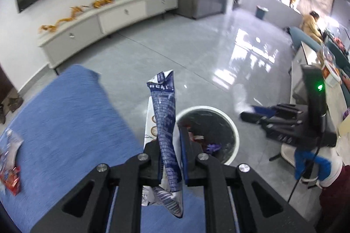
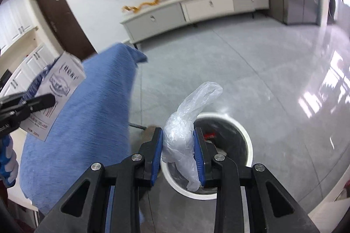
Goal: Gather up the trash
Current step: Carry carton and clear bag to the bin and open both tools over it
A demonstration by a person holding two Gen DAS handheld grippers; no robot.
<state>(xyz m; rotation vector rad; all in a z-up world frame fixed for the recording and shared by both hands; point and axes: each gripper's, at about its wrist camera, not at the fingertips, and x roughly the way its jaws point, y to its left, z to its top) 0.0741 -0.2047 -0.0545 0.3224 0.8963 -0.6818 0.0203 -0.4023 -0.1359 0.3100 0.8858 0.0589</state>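
My left gripper (image 1: pixel 169 145) is shut on a flattened blue-and-white carton (image 1: pixel 164 114) that stands up between its pads. It hangs at the edge of the blue cloth (image 1: pixel 65 123), just left of a white-rimmed bin (image 1: pixel 234 130) with a dark liner and some rubbish inside. My right gripper (image 2: pixel 178 139) is shut on a crumpled clear plastic bag (image 2: pixel 188 119), directly over the bin (image 2: pixel 249 149). Each view shows the other hand: the right gripper (image 1: pixel 253 113) beyond the bin, the left gripper (image 2: pixel 39 101) with the carton (image 2: pixel 61 84) at far left.
Red and clear wrappers (image 1: pixel 11 167) lie on the blue cloth at far left. A long white cabinet (image 1: pixel 105 20) runs along the far wall. A white table (image 1: pixel 317 79) with items stands at right, a seated person (image 1: pixel 310 23) behind it. Glossy grey floor surrounds the bin.
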